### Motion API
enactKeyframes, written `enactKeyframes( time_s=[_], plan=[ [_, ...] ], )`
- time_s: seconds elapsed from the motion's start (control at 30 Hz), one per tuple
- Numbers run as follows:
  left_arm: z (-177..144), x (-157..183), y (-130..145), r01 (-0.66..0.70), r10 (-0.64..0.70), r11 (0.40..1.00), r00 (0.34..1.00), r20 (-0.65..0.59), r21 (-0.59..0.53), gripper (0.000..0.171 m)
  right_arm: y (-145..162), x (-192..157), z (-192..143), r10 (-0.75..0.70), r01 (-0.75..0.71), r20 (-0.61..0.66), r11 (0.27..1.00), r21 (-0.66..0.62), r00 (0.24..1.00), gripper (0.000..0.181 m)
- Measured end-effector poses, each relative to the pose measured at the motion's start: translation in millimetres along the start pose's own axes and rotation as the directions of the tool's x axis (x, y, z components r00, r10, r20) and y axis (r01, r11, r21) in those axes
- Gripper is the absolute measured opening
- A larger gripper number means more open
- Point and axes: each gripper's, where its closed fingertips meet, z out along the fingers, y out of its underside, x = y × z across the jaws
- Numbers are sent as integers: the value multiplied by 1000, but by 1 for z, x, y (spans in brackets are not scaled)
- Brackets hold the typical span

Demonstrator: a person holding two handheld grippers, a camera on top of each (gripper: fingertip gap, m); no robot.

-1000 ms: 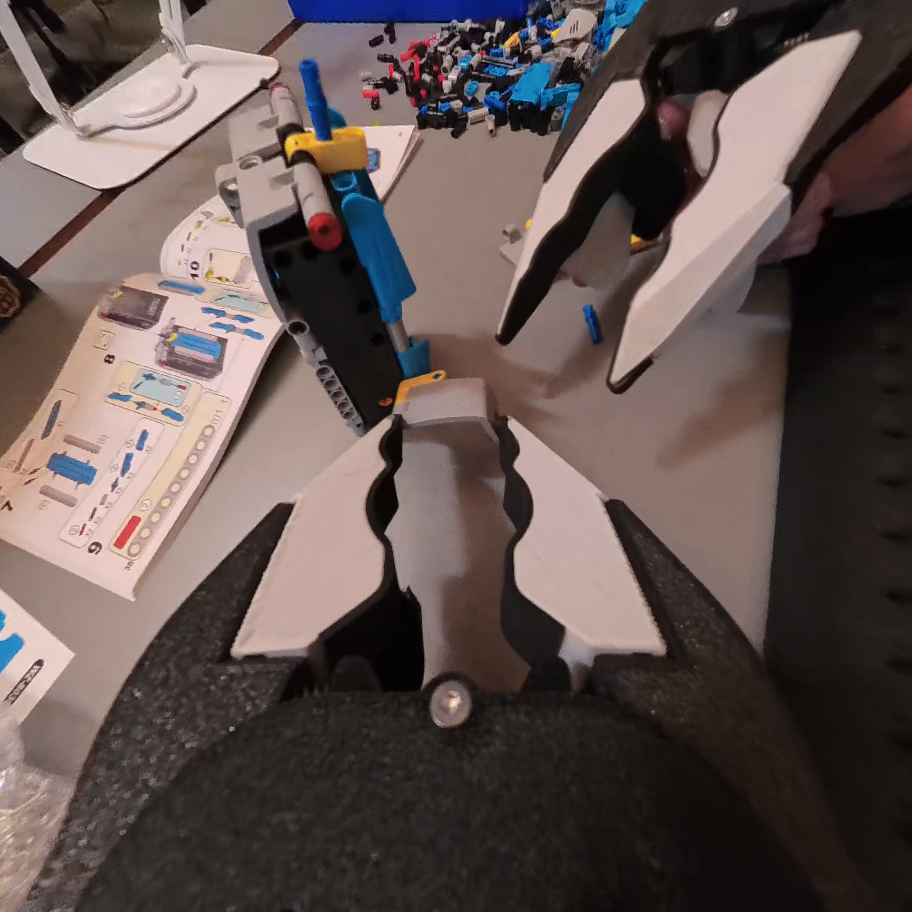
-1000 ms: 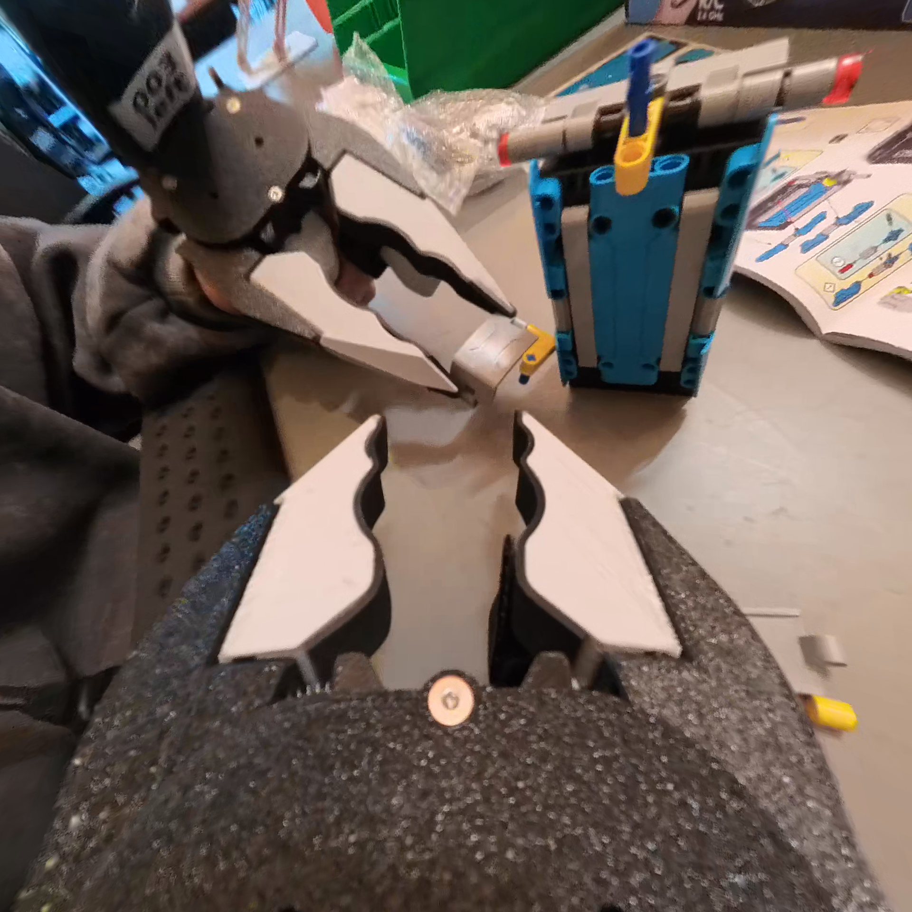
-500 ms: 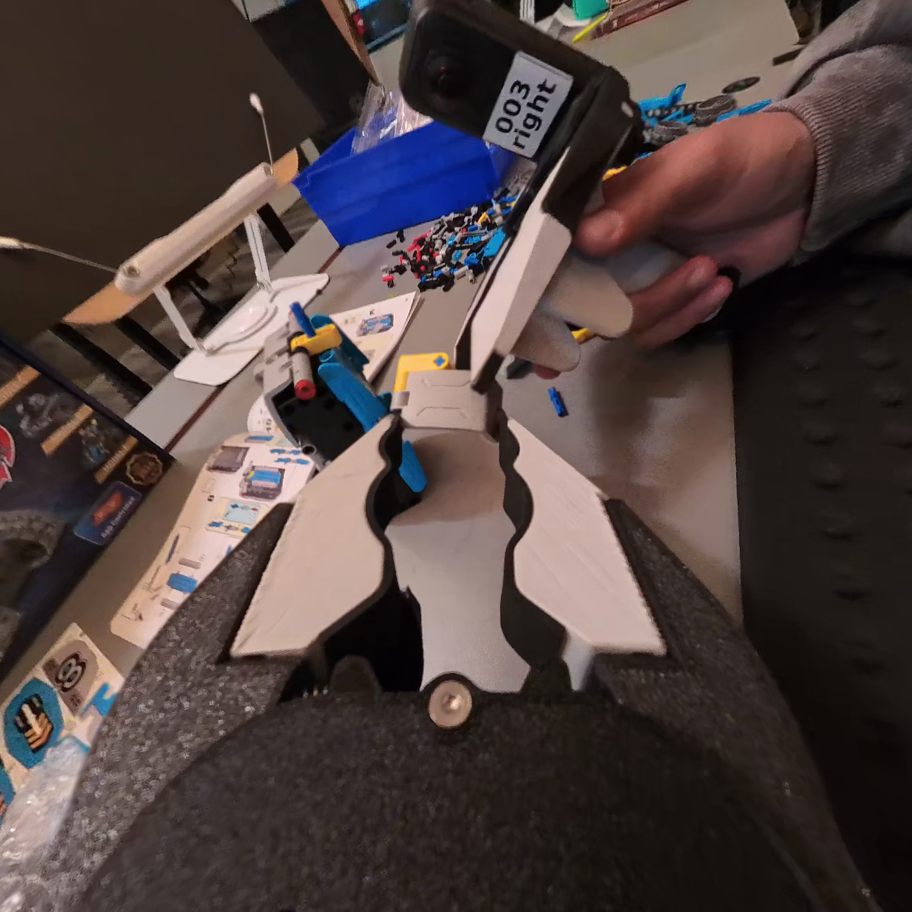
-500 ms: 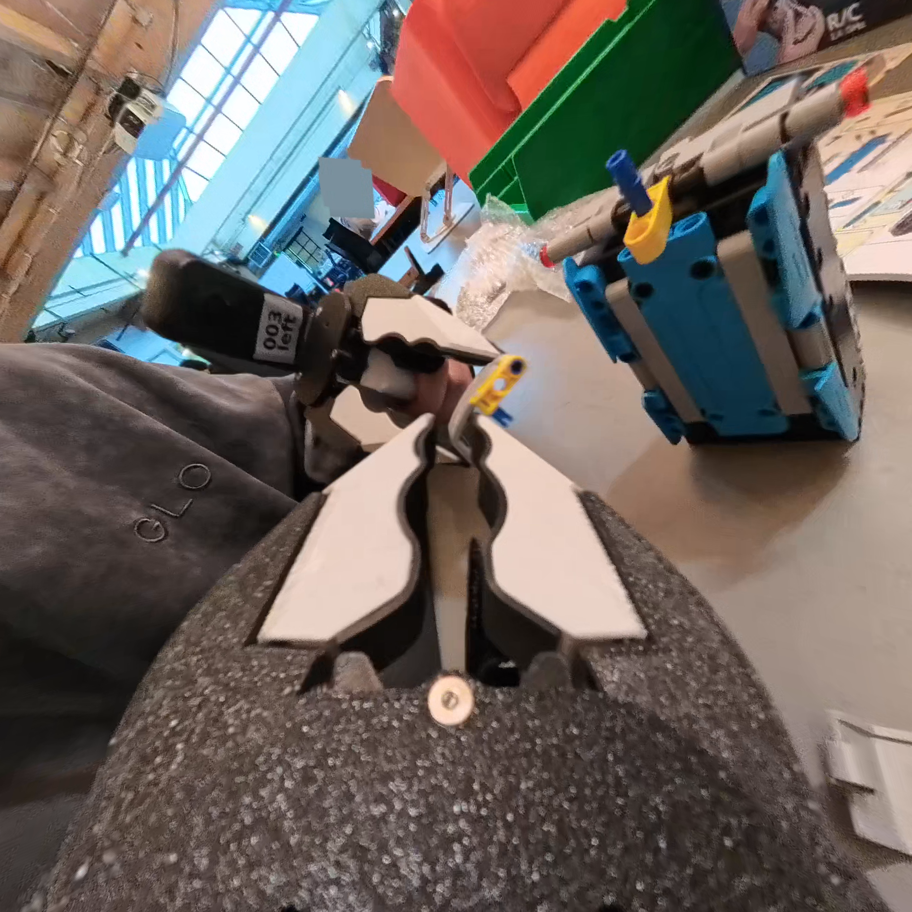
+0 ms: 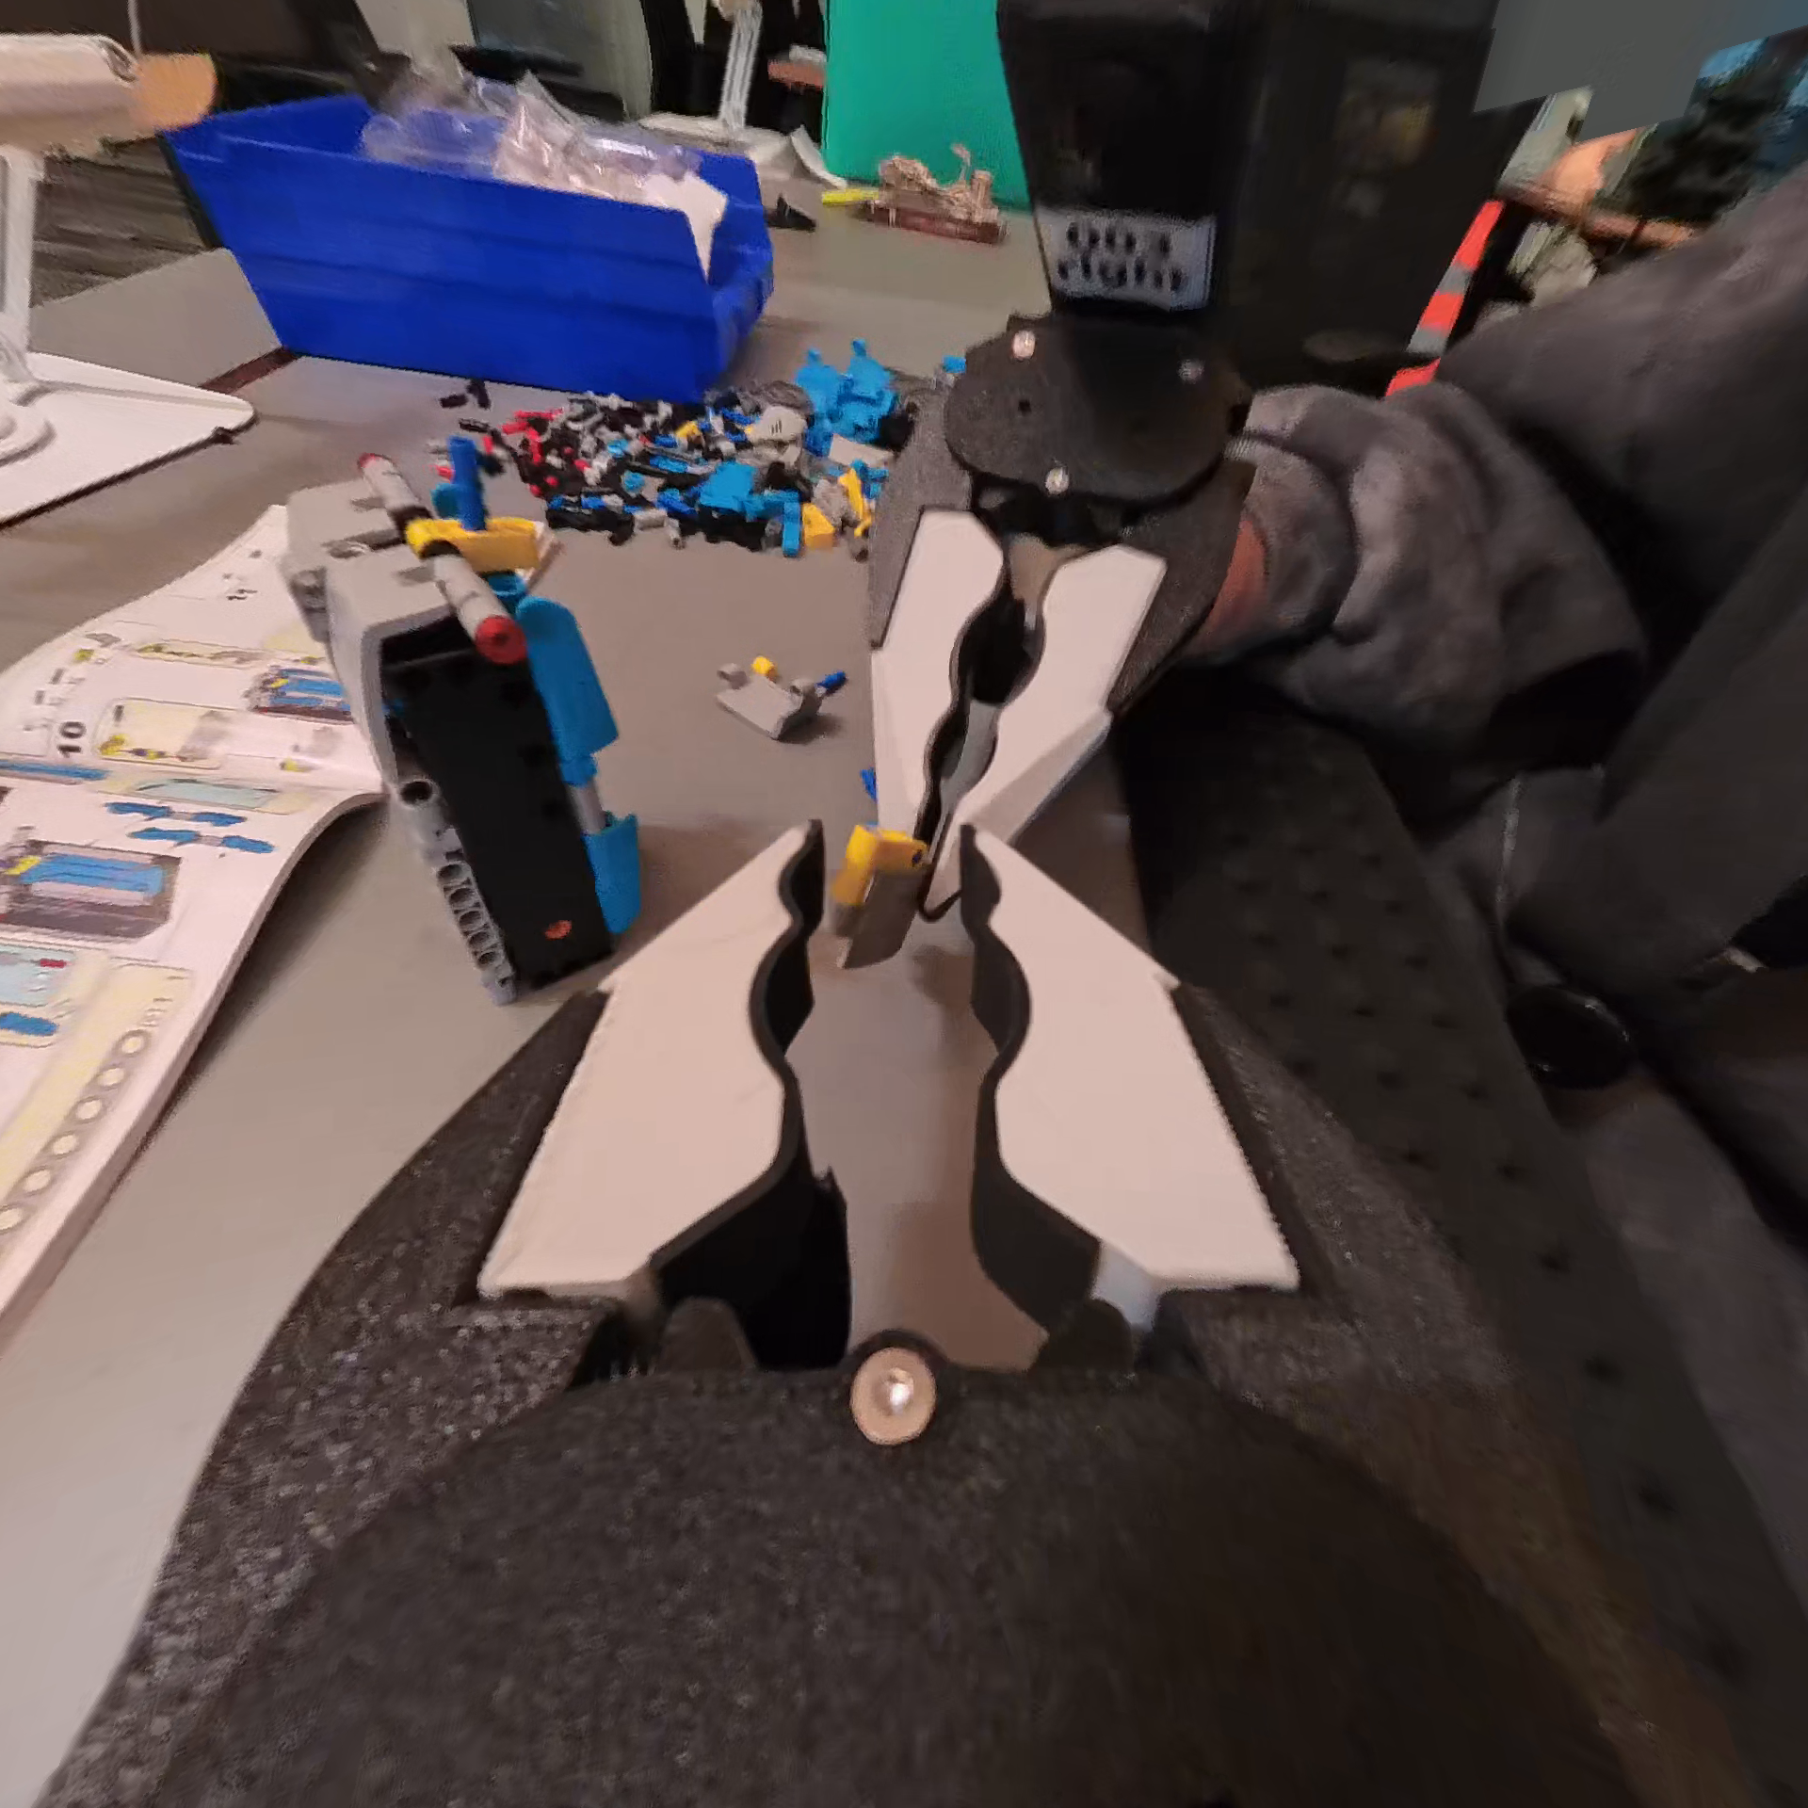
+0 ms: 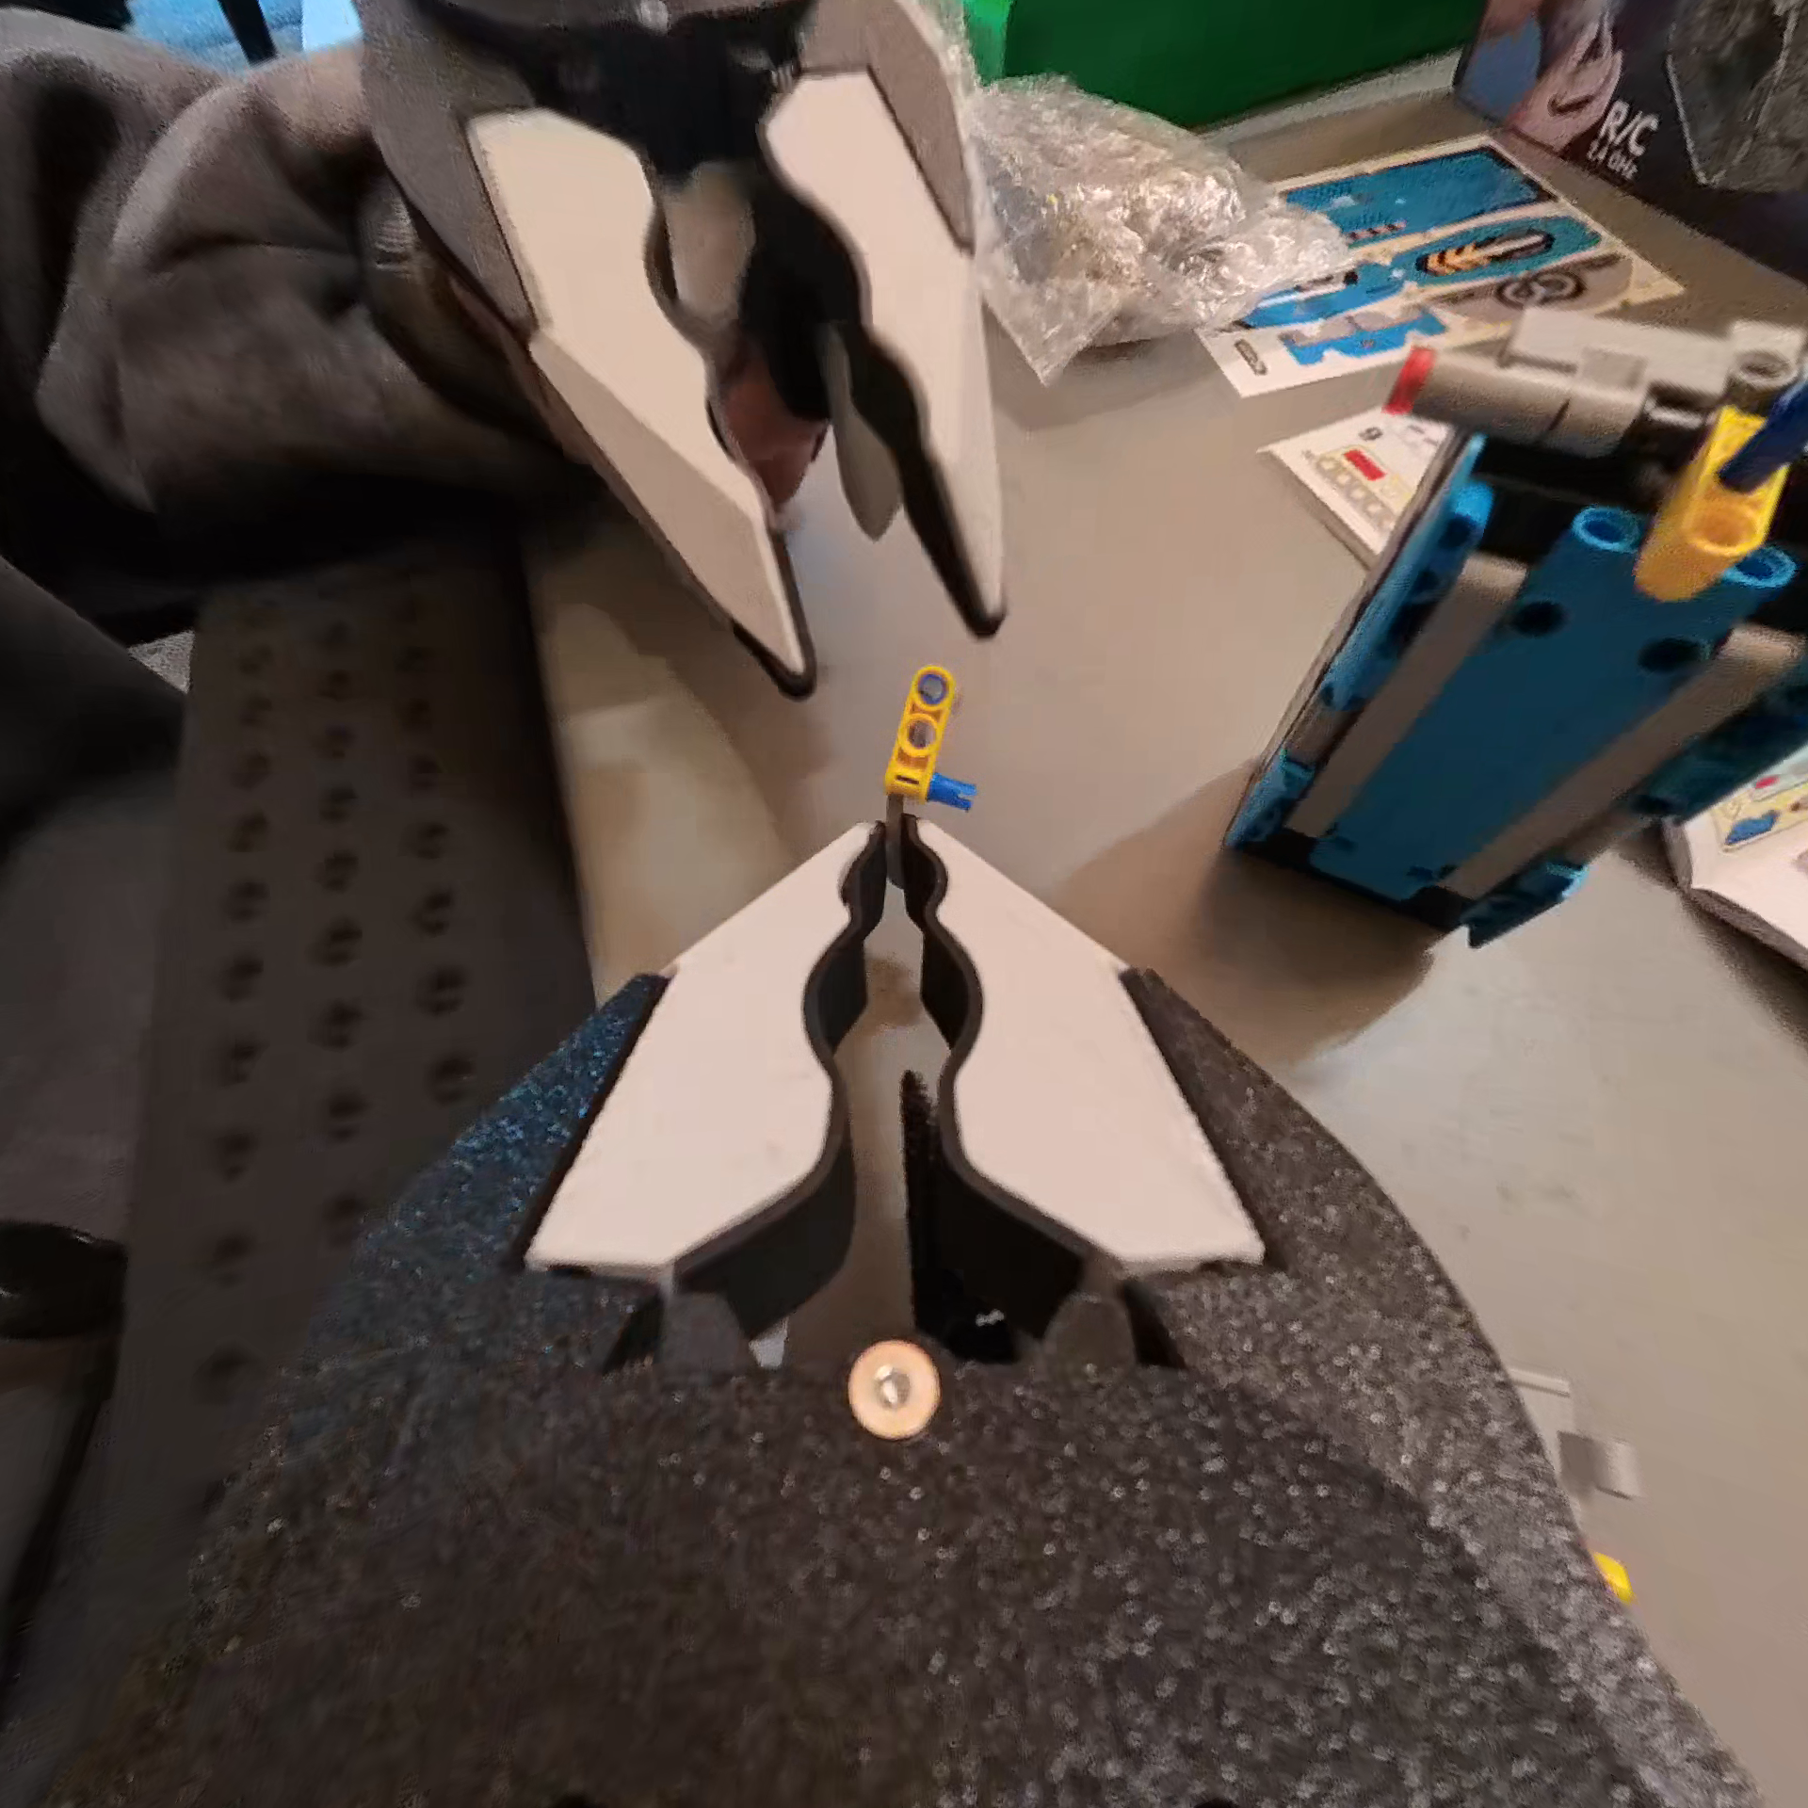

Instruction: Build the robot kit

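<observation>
My right gripper (image 6: 892, 832) is shut on the thin edge of a small grey panel (image 5: 881, 925). The panel carries a yellow connector (image 6: 922, 734) with a blue pin (image 6: 949, 791) and sticks out past my fingertips. My left gripper (image 5: 885, 851) is open. In the left wrist view the panel hangs between its fingertips without touching them. In the right wrist view the left gripper (image 6: 890, 651) stands just beyond the connector, clear of it. A blue, black and grey brick assembly (image 5: 489, 763) stands upright on the table and also shows in the right wrist view (image 6: 1526, 685).
A pile of loose pieces (image 5: 704, 470) lies in front of a blue bin (image 5: 470, 254). An open instruction booklet (image 5: 117, 783) lies left of the assembly. A small grey piece (image 5: 773, 700) lies on the table. A plastic bag (image 6: 1106, 215) and a sticker sheet (image 6: 1419, 254) lie farther off. Less than 4 cm separates the two grippers' tips.
My left gripper held the grey panel before. My right gripper closed on the panel's edge, and the left let go and drew back. The panel is now in the right gripper alone.
</observation>
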Motion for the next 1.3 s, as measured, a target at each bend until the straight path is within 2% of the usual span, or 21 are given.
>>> enactKeyframes(
  time_s=[0.17,0.33,0.6,0.73,0.77,0.97,1.03,1.2,1.23,1.3],
  plan=[
    [2,1,12,-86,87,995,996,16,-56,15,-15,-9,-11,18,-26,80,994,107,997,2],
    [0,7,16,-41,37,997,998,-58,-66,12,-19,-13,-15,27,-43,118,989,138,993,3],
    [-1,10,24,-29,18,995,994,-109,-96,11,-16,-16,-12,40,-57,151,992,112,988,3],
    [-1,9,24,9,-22,995,991,-132,-99,10,-15,-15,-14,91,-113,180,987,116,980,3],
    [0,9,25,22,-36,995,990,-137,-102,3,-16,-14,-15,105,-129,184,984,121,977,3],
    [6,-4,29,116,-130,984,987,-98,-137,0,-18,-2,-24,186,-225,224,961,162,957,3],
    [6,-2,27,136,-152,983,981,-121,-126,0,-16,-1,-23,190,-226,218,961,157,957,3],
    [3,-16,22,192,-198,978,978,-68,-84,7,-15,-1,-22,151,-182,191,971,155,970,3],
    [4,-20,17,202,-205,978,978,-48,-52,9,-14,1,-21,142,-170,177,973,155,974,3],
    [-2,-35,-1,254,-257,962,966,16,98,14,-14,5,-20,121,-143,144,977,156,982,3]
  ],
)
